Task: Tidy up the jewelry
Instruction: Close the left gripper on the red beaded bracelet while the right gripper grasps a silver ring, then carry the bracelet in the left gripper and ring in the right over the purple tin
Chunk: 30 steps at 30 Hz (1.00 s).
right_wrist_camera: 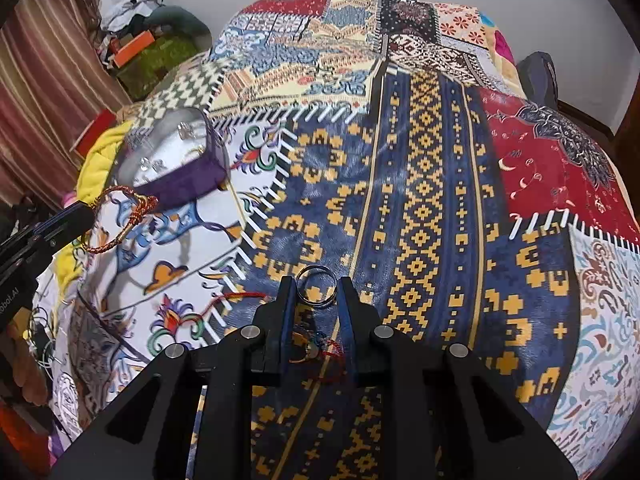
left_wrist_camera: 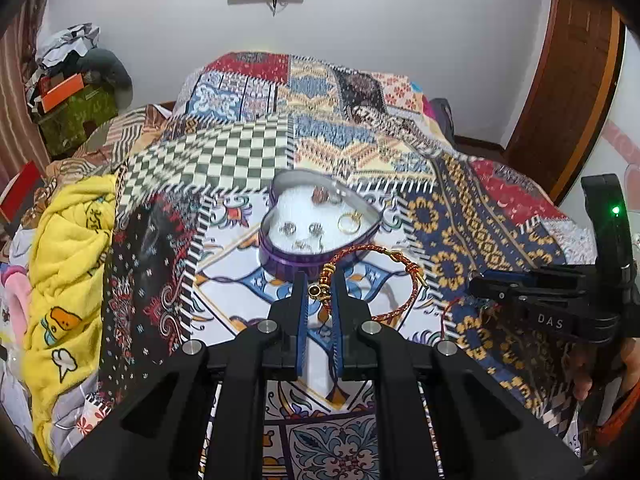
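A red-and-gold braided bracelet (left_wrist_camera: pixel 368 247) hangs from my left gripper (left_wrist_camera: pixel 319 282), which is shut on its beaded end just in front of the purple heart-shaped box (left_wrist_camera: pixel 296 260). Several rings lie on the box's white lining, among them a gold ring (left_wrist_camera: pixel 349 222). In the right wrist view my right gripper (right_wrist_camera: pixel 317 285) is low over the blue-and-yellow patch of the quilt, its fingertips closed against a silver ring (right_wrist_camera: pixel 316 269). A thin red thread with a small charm (right_wrist_camera: pixel 308 354) lies on the quilt below the fingers. To the left are the box (right_wrist_camera: pixel 188 180) and the bracelet (right_wrist_camera: pixel 142 205).
Everything rests on a patchwork quilt (left_wrist_camera: pixel 460 216) spread over a bed. A yellow blanket (left_wrist_camera: pixel 68 272) is bunched at the left. Boxes and clothes (left_wrist_camera: pixel 72 92) are piled in the far left corner, and a wooden door (left_wrist_camera: pixel 572 80) stands at the right.
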Motion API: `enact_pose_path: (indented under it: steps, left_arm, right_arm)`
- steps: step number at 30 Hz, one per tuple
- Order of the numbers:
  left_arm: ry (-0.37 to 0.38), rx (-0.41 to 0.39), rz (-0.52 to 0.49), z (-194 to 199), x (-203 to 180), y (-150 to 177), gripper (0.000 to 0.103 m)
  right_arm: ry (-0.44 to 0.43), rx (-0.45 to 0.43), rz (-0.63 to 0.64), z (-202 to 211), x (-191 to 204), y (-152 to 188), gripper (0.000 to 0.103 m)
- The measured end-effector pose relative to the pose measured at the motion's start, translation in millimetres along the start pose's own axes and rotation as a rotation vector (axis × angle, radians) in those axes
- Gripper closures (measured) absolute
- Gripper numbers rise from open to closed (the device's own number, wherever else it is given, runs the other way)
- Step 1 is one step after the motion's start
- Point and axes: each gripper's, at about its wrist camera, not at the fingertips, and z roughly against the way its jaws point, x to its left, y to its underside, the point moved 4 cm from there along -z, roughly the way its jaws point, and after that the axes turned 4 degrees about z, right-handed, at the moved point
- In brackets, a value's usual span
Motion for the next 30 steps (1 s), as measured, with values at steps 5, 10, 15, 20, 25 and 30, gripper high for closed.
enact_pose_path:
  steps: [5,10,15,20,25,30]
  left_arm:
    - [0.000,-0.037,-0.002,13.0,-1.0,-10.1,0.094]
    - [0.002,-0.067,0.000,23.6,-2.8,-16.9,0.094]
    - [0.005,-0.088,0.001,30.7,-3.9,-22.5,0.094]
    - [-0.002,-0.116,0.003,36.2,-2.3,-30.8,0.094]
    - [-0.011,-0.138,0.011,37.8,2.3,-39.7,0.094]
    - [-0.021,-0.152,0.021,34.1,8.4,-47.6,0.094]
  right_arm:
    - [-0.007,-0.048,0.005,18.1,3.8,-8.7,0.084]
    - [-0.016,-0.103,0.021,38.8,12.4,-19.3,0.084]
    - [-0.040,-0.162,0.042,56.8,26.2,-33.2,0.084]
    - [-0.065,-0.210,0.057,66.7,39.4,-45.6,0.084]
    - [-0.091,-0.242,0.073,68.1,52.1,-60.2,0.084]
    - [-0.097,-0.255,0.096,64.2,63.4,-70.4,0.084]
